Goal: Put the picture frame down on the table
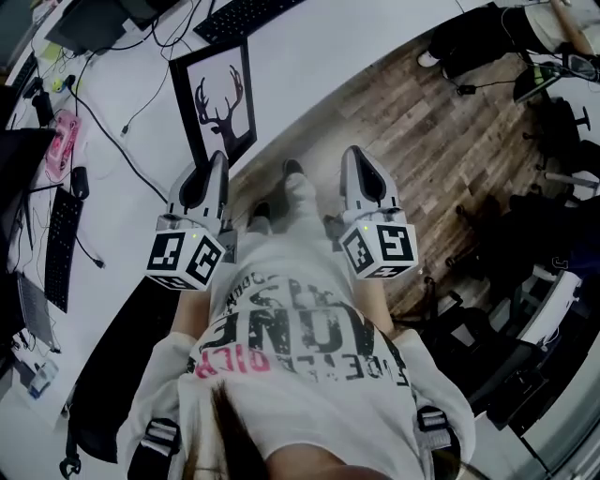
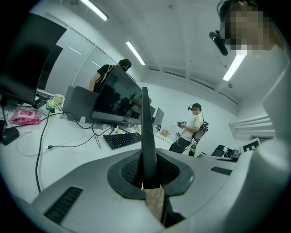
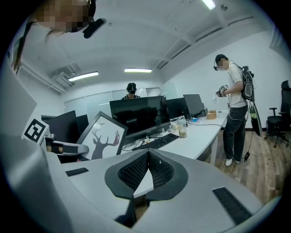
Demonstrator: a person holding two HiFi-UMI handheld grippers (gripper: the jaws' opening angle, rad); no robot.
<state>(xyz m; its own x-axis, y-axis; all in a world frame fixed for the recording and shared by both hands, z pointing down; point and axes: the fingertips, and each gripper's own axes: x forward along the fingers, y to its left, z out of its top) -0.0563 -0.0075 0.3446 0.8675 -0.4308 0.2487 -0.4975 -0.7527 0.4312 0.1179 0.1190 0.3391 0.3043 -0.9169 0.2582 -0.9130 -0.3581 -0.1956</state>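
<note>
The picture frame (image 1: pixel 217 108), black-rimmed with a dark deer-antler print on white, stands tilted over the near edge of the white table (image 1: pixel 319 66). My left gripper (image 1: pixel 219 159) is shut on its lower edge. In the left gripper view the frame (image 2: pixel 146 132) shows edge-on as a thin dark bar clamped between the jaws of that gripper (image 2: pixel 147 157). My right gripper (image 1: pixel 355 155) hangs to the right over the wooden floor, shut and holding nothing. In the right gripper view its jaws (image 3: pixel 148 154) meet at the tips, and the frame (image 3: pixel 102 136) leans at the left.
A black keyboard (image 1: pixel 246 14) lies behind the frame, with cables and a pink object (image 1: pixel 62 141) to the left and another keyboard (image 1: pixel 61 244) further left. Monitors (image 3: pixel 138 116) line the desk. A person (image 3: pixel 235 109) stands at its far end. Office chairs (image 1: pixel 553 122) stand on the floor.
</note>
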